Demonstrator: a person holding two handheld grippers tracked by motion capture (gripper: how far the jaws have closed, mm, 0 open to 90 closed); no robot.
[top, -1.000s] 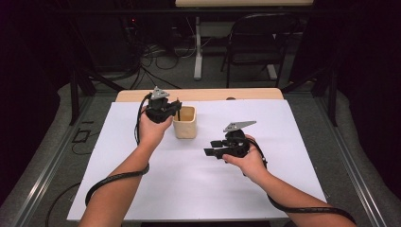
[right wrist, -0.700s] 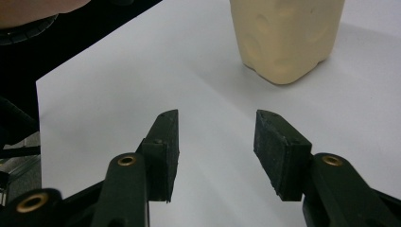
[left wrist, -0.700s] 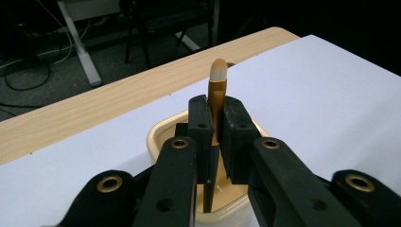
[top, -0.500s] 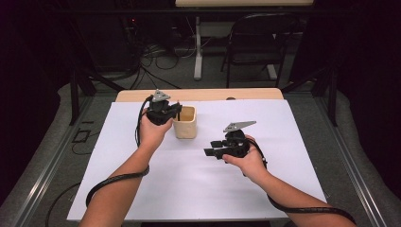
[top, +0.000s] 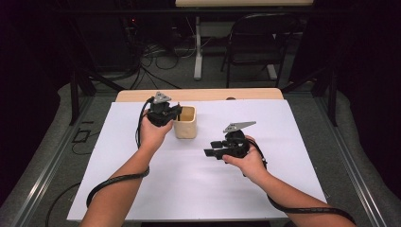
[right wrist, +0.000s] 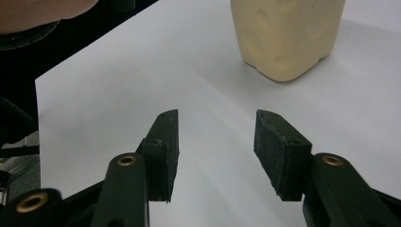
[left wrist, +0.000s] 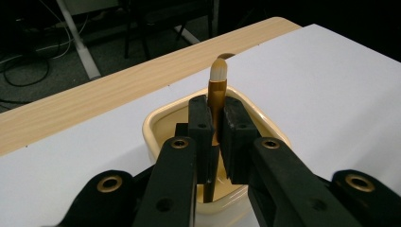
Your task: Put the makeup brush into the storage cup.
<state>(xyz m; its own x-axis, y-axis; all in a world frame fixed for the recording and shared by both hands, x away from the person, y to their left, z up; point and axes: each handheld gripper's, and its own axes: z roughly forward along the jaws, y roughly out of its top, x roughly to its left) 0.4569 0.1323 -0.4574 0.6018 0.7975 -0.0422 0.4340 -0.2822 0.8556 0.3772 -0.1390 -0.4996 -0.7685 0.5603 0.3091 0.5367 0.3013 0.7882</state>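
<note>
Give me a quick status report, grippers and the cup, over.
Left gripper shut on gold brush, upright in cream cup. Right gripper open, empty, over white sheet. Nothing in the way.

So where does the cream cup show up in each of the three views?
High view: the cream cup stands at the table's far centre, against the left gripper.
Left gripper view: bottom centre, behind and beneath the jaws, which pinch a gold brush standing in it.
Right gripper view: top right, beyond the open jaws.
Shared landmark: the white table sheet under the cup.
</note>
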